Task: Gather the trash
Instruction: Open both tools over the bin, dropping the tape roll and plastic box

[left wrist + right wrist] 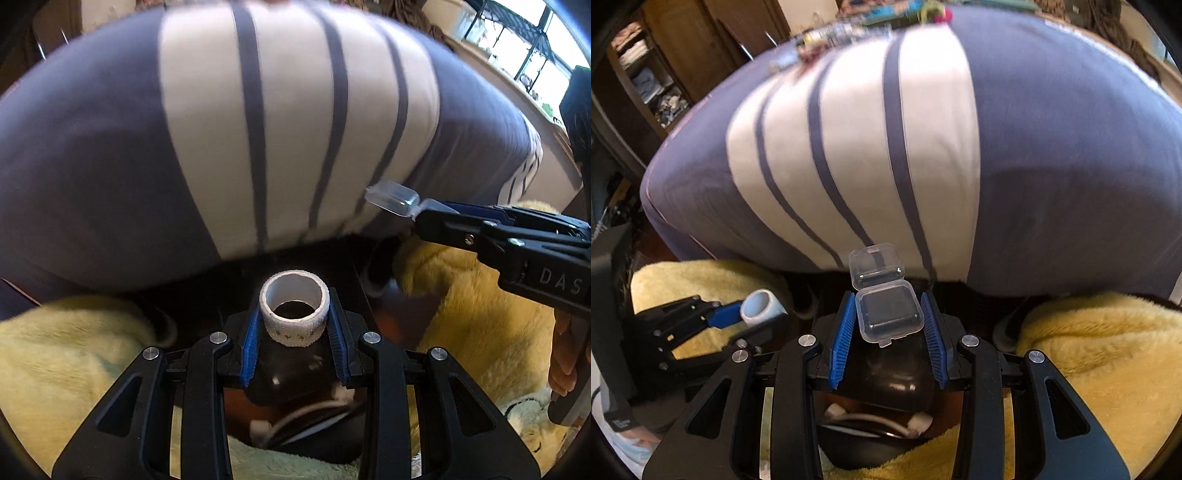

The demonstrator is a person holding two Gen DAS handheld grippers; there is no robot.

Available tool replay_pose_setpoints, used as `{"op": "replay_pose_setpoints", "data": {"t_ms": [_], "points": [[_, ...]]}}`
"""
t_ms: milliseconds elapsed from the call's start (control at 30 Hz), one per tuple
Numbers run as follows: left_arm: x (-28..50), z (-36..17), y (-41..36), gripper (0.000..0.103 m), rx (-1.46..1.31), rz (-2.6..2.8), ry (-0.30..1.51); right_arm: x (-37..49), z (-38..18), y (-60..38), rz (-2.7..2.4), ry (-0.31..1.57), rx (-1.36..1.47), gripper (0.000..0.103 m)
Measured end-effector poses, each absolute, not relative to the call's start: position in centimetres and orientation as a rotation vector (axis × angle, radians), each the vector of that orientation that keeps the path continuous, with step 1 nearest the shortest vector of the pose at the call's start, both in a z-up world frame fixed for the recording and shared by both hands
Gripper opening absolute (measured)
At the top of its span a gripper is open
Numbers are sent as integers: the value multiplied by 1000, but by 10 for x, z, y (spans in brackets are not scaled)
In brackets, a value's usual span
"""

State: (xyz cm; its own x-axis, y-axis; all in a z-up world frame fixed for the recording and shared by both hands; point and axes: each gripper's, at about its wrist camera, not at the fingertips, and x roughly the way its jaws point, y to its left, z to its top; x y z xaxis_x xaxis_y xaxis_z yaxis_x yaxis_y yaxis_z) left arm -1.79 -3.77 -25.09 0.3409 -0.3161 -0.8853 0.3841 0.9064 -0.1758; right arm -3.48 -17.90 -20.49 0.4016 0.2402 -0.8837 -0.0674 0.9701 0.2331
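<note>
The trash here is two small pieces, one in each gripper, both held above a dark bin (882,439) that sits between yellow fleece blankets (1100,354) below the edge of a striped bed cover (849,147). The left gripper (294,325) is clamped across a used-up tape roll (294,314), its blue pads (251,343) pressing the roll's outer wall on either side. The ring looks light and fairly stiff; squeezing across its width suits it, though a hard squeeze would probably crush the core. The right gripper (888,321) pinches a small clear plastic case (888,314) by the base, its hinged lid (875,267) standing open. That case looks featherlight, smooth and likely slippery, so gripping the base edges is safer than the lid.
</note>
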Motion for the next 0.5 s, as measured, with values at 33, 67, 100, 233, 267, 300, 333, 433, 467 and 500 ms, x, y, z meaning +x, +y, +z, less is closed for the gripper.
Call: {"op": "replay_pose_setpoints", "data": {"t_ms": [33,67,100,233,267,300,333,433,467,500], "points": [[-17,-257,-38,31,63,-463,1151,-34,-210,-178,198,1158,170,38],[-15,-263,-38,31,59,-467,1170,-32,-218,-175,204,1184,174,38],[-13,-267,-39,31,60,-466,1180,-30,-225,-174,209,1204,178,38],[-8,-280,-36,31,51,-463,1220,-25,-249,-163,208,1266,162,38],[-6,-283,-36,31,49,-462,1231,-23,-251,-162,210,1274,162,38],[-4,-286,-35,31,47,-461,1240,-20,-253,-159,211,1279,160,38],[-4,-287,-35,31,47,-460,1245,-19,-256,-157,212,1285,157,38],[-6,-293,-38,31,52,-459,1258,-16,-259,-156,215,1293,156,38],[-6,-295,-40,31,52,-460,1259,-16,-261,-156,213,1296,157,38],[-6,-294,-41,31,52,-460,1262,-15,-260,-158,212,1299,158,38]]}}
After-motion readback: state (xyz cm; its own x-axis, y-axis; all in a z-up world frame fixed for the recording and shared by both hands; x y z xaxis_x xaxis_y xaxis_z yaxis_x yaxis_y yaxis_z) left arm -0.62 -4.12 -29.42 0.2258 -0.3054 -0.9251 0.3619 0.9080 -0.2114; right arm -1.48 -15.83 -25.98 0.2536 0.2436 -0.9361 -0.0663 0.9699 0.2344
